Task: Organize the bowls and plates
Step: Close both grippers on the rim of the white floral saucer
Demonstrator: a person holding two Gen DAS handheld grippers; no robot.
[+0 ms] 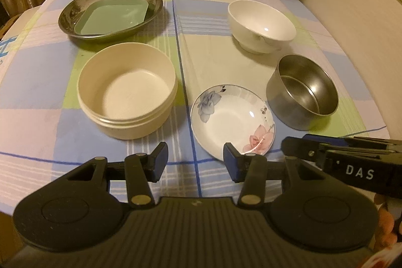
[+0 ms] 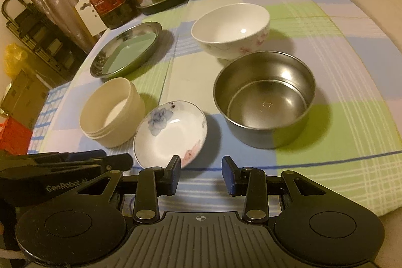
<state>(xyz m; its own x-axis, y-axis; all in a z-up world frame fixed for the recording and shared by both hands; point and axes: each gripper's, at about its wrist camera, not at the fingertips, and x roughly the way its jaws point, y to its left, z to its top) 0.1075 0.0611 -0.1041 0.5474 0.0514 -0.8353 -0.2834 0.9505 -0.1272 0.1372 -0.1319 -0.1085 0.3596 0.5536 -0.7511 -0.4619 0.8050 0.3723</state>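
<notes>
- The saucer (image 1: 232,118) lies on the counter (image 1: 206,59) nearest both grippers, between the cream tub (image 1: 127,89) and the steel bowl (image 1: 302,91), apart from each.
- The left gripper (image 1: 196,162) is held wide open and empty, its right finger just over the saucer's near rim.
- The right gripper (image 2: 201,173) is likewise open and empty, its left finger by the same rim.
- The saucer is judged the likely next pick; its thin, glazed rim should be pinched squarely, one finger inside, one beneath.
- The steel plate (image 1: 110,13) already holds the green tray (image 1: 113,16); the saucer could be stacked there.
- The white bowl (image 1: 261,25) sits beyond the steel bowl and should be cleared during the lift.
</notes>
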